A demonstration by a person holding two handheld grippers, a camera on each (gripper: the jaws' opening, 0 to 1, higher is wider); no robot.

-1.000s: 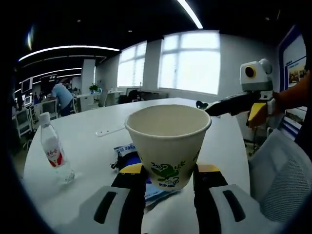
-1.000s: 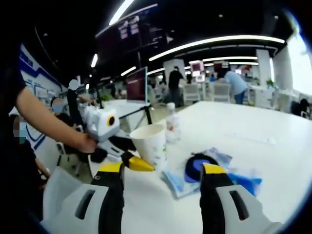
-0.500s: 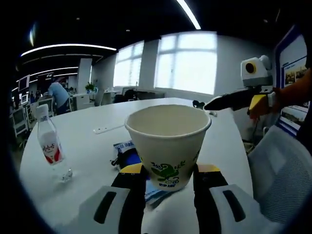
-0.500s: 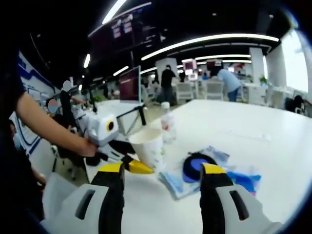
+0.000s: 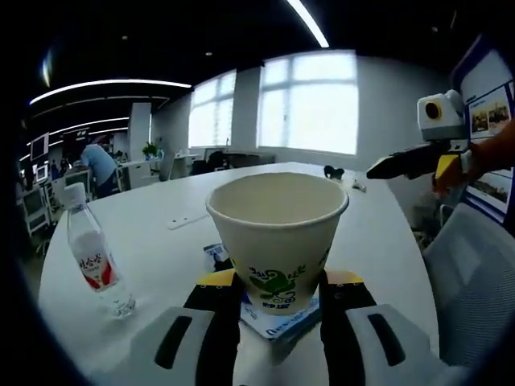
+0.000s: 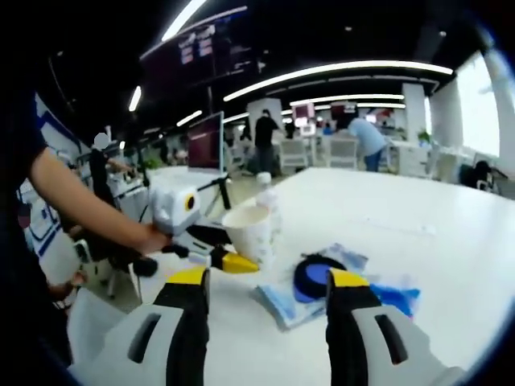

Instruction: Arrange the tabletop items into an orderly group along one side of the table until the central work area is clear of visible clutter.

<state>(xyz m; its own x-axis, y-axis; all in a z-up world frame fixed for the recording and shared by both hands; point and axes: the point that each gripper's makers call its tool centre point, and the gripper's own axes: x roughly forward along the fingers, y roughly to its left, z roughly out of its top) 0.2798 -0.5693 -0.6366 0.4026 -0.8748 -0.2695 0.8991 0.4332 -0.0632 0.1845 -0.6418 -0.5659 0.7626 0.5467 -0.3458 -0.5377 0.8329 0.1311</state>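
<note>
A white paper cup [image 5: 278,241] with a green print stands upright between my left gripper's [image 5: 278,296] yellow-tipped jaws, which are shut on it, just above the white table [image 5: 161,241]. Below it lies a blue packet [image 5: 279,323]. A clear water bottle [image 5: 96,264] with a red label stands to the left. In the right gripper view the cup [image 6: 250,233] sits in front of the bottle [image 6: 267,191], beside blue packets [image 6: 390,293] and a dark round item [image 6: 312,275]. My right gripper [image 6: 268,288] is open and holds nothing, near the table's edge.
A flat white strip [image 5: 187,219] lies further out on the table. A mesh office chair [image 5: 475,297] stands off the table's edge on the right. A person's bare arm [image 6: 88,205] holds the left gripper. Desks, monitors and people fill the background.
The left gripper has carried the cup closer to the bottle and over the blue packet. In the left gripper view the right gripper has drawn away to the right.
</note>
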